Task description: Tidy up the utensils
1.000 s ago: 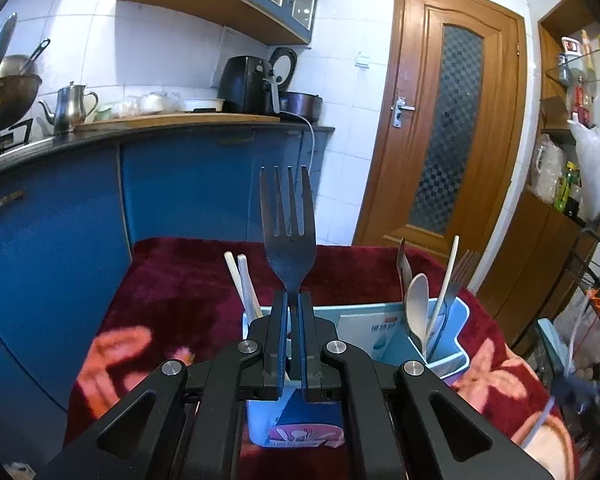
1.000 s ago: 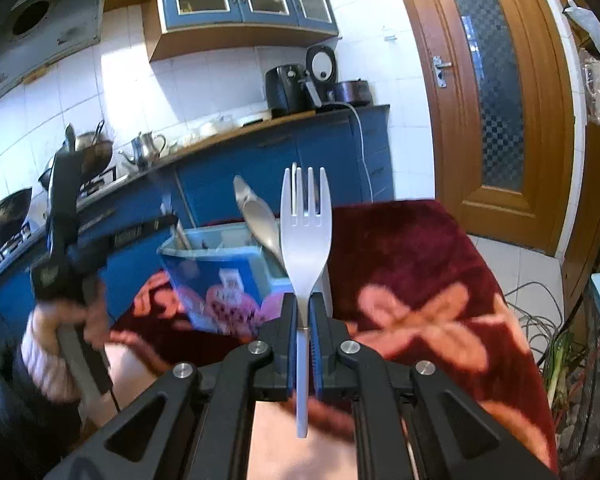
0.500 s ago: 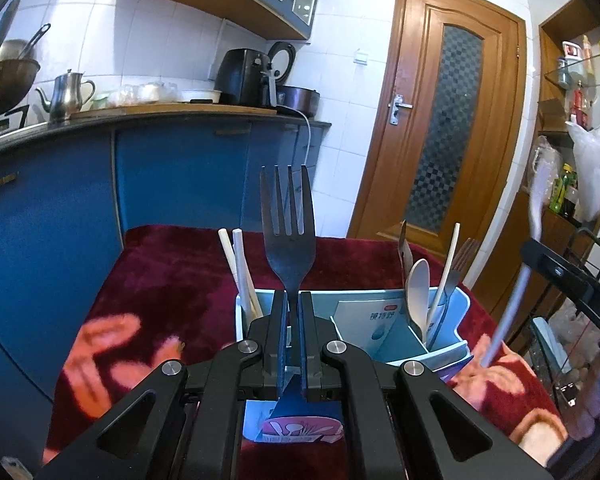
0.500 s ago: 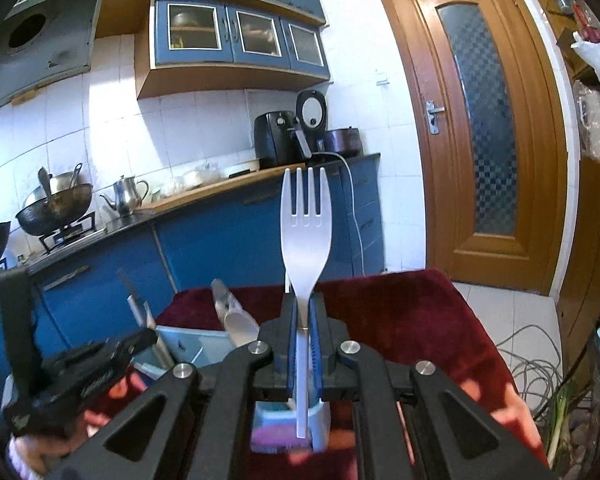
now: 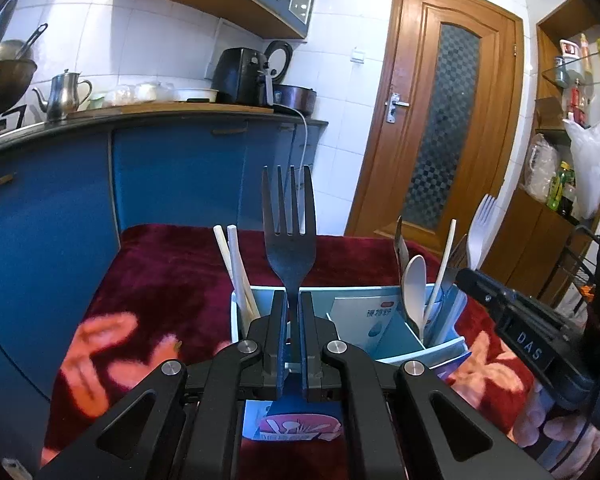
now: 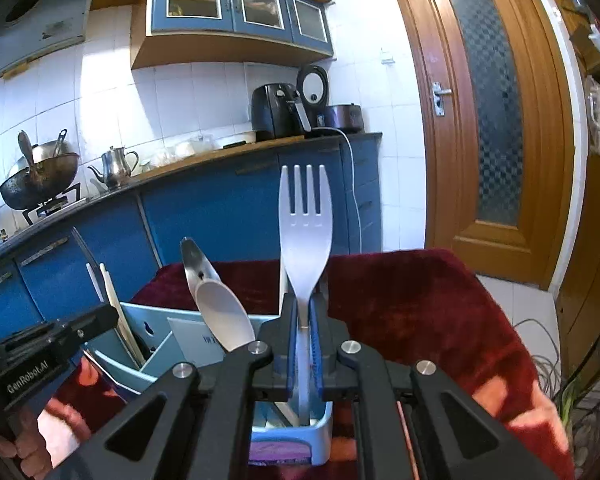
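Note:
My left gripper [image 5: 293, 304] is shut on a black fork [image 5: 288, 240], tines up, right above the light blue utensil holder [image 5: 352, 292]. Two chopsticks [image 5: 236, 268] stand in its left compartment; a white spoon [image 5: 414, 284] and other utensils stand at its right end. My right gripper [image 6: 304, 312] is shut on a white fork [image 6: 306, 236], tines up, whose handle end hangs in the holder [image 6: 152, 340] at its right end, beside the white spoon [image 6: 224, 312]. The left wrist view shows that white fork [image 5: 480, 232] and the right gripper's body [image 5: 524, 336] at the right.
The holder stands on a dark red flowered cloth [image 5: 160, 280] over a table. Blue kitchen cabinets [image 5: 172, 176] with a kettle [image 5: 62, 94] and an air fryer [image 5: 240, 76] run behind. A wooden door [image 5: 444, 120] is to the right; cables [image 6: 540, 344] lie on the floor.
My right gripper has swung with the white fork from beside the holder to over its right end, and it has come into the left wrist view. The left gripper has kept still.

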`<state>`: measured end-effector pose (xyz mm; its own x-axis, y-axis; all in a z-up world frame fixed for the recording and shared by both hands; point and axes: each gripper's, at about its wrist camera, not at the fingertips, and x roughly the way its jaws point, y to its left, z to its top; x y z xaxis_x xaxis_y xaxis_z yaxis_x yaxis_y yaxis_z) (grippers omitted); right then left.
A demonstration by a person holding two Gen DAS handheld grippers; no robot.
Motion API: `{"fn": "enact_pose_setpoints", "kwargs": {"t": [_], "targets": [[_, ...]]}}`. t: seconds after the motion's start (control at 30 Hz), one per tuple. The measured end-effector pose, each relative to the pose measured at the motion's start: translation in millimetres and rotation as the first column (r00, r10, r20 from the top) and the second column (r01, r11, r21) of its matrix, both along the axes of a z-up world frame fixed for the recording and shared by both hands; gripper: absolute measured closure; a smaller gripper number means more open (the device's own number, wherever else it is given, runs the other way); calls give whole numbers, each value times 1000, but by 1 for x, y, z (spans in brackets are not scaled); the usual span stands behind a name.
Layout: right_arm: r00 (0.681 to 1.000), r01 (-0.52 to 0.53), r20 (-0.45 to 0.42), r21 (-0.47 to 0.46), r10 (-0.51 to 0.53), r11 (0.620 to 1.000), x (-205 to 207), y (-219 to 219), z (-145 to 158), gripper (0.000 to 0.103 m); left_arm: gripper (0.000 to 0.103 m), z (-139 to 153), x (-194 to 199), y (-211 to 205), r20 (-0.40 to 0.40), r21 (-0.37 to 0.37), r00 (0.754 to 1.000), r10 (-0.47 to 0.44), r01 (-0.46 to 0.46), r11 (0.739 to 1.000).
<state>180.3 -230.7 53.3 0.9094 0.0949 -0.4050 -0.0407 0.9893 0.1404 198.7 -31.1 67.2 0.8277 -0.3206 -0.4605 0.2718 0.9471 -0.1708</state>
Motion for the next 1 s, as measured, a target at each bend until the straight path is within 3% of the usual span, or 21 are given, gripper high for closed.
{"fn": "enact_pose_setpoints", "kwargs": {"t": [0.1,0.13,0.57,1.0], "targets": [[1000,8,3,17,-8,1000,-4,-4,0,74,94,2,-3,-1,-1,0,1000,-2,2,1000],[1000,8,6,25,-8,1000,-5,-5,0,72,93,4,-5,-1,4,0,1000,0,0,1000],[999,-23,40,69,20,997,-50,-5,28,72,83,36,-51,4,69,9,998,-11,10,1000],[995,-72,79,97,64,993,-116,8,48,65,83,52,-119,21,94,24,996,3,-5,1000]]}}
